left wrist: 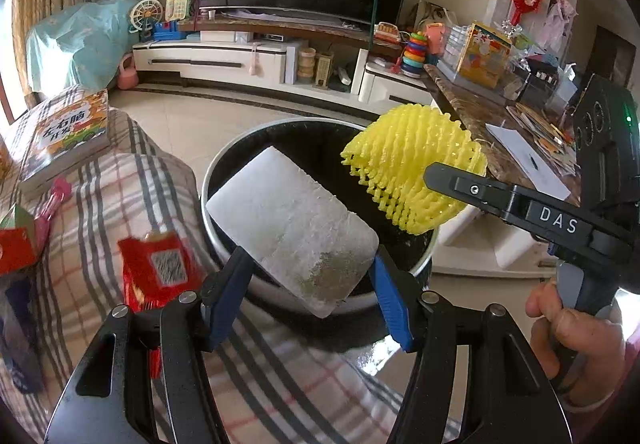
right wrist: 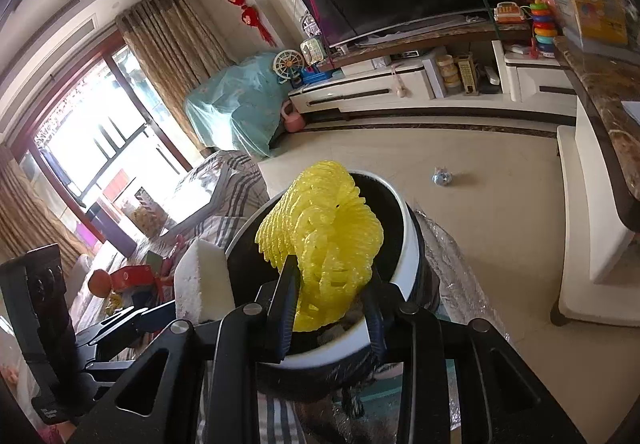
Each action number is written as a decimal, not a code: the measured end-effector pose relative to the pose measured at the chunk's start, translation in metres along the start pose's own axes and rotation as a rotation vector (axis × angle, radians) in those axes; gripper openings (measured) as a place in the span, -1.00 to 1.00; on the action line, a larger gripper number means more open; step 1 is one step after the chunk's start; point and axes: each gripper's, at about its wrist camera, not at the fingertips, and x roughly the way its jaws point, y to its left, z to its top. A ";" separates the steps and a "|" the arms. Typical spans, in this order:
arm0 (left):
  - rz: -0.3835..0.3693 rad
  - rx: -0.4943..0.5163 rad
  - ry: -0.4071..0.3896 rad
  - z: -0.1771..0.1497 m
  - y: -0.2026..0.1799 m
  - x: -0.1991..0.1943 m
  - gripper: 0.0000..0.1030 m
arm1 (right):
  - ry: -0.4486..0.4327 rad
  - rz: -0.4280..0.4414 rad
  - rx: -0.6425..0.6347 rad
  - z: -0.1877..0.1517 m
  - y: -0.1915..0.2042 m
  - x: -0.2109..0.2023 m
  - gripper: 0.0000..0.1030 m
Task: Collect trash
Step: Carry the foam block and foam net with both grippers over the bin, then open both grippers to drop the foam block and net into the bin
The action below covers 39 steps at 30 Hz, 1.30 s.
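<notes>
A white foam block (left wrist: 292,224) hangs tilted over the mouth of a round bin (left wrist: 422,258) with a white wall and a black liner. My left gripper (left wrist: 310,260) is shut on the block's lower end, its blue pads pressing both sides. At the bin's right side a yellow foam fruit net (left wrist: 412,172) is held up by one black finger (left wrist: 460,184) of the other gripper, with a hand behind it. In the right wrist view my right gripper (right wrist: 332,272) is shut on the yellow net (right wrist: 324,228) above the bin (right wrist: 408,244). The foam block (right wrist: 204,280) shows at its left.
A plaid-covered sofa (left wrist: 120,184) left of the bin carries a red packet (left wrist: 160,268), a book (left wrist: 68,132) and small boxes. A marble-topped table (left wrist: 480,116) with papers stands right. A crumpled wrapper (right wrist: 442,177) lies on the tiled floor. A TV cabinet (left wrist: 224,60) runs along the far wall.
</notes>
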 end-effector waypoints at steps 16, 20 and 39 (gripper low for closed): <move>-0.007 -0.021 0.047 0.008 0.002 0.021 0.52 | 0.014 -0.008 0.052 0.014 -0.014 0.021 0.26; -0.006 -0.031 0.042 0.005 0.002 0.017 0.54 | -0.006 0.002 0.066 0.016 -0.016 0.017 0.36; 0.023 -0.127 -0.025 -0.060 0.030 -0.052 0.54 | 0.013 0.036 0.094 -0.030 0.009 -0.004 0.63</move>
